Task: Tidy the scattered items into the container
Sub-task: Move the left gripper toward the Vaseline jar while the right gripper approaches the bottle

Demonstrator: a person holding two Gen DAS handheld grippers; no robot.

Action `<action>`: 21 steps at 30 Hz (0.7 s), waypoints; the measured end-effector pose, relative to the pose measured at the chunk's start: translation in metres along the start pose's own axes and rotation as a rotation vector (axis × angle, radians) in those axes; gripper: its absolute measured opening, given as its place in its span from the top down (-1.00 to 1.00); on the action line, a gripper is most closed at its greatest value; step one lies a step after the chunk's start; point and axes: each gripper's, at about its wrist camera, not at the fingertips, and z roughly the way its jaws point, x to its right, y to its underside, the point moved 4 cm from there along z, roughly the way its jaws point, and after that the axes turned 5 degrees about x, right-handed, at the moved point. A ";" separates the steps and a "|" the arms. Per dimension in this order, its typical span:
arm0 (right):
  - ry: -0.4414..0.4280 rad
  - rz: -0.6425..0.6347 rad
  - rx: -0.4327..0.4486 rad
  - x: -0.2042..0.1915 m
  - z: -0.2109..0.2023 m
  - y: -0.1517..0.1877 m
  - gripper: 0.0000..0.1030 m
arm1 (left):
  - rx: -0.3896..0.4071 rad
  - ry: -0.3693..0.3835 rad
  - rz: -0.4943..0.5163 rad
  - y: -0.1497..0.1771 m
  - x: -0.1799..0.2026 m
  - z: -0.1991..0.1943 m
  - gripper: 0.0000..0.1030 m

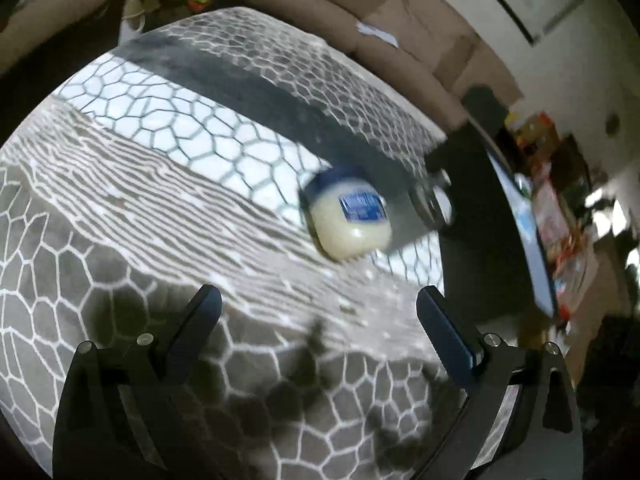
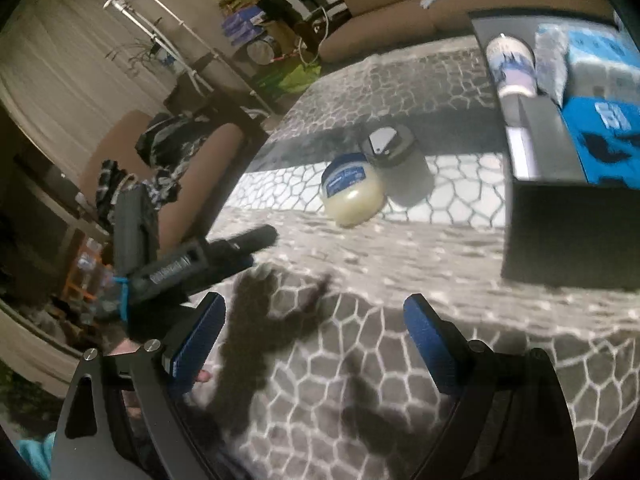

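Observation:
A pale yellow jelly jar with a blue lid (image 1: 347, 216) (image 2: 352, 190) stands on the patterned grey cloth. A grey jar with a black lid (image 2: 394, 160) stands just behind it; in the left wrist view it (image 1: 434, 204) is blurred. A black box container (image 2: 568, 184) at the right holds a cup (image 2: 512, 66) and blue packets (image 2: 600, 80). My left gripper (image 1: 318, 320) is open and empty, short of the jelly jar; it also shows in the right wrist view (image 2: 240, 248). My right gripper (image 2: 314, 338) is open and empty, well short of both jars.
The cloth-covered table (image 2: 320, 380) ends at the left, with a brown sofa (image 2: 192, 168) beyond. More sofa (image 1: 400, 40) lies behind the table. A cluttered shelf (image 1: 560, 220) stands at the right in the left wrist view.

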 end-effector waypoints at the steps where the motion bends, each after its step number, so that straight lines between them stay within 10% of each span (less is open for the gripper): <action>1: 0.022 -0.020 0.012 -0.001 0.003 -0.002 -0.80 | 0.007 0.012 -0.032 -0.006 -0.004 0.002 -0.91; 14: 0.383 -0.203 0.236 -0.018 0.056 -0.046 -0.99 | 0.051 0.007 -0.136 -0.045 -0.018 0.028 -0.91; 21: 0.423 -0.189 0.311 -0.026 0.080 -0.053 -0.99 | 0.122 0.015 -0.350 -0.060 -0.069 0.015 -0.91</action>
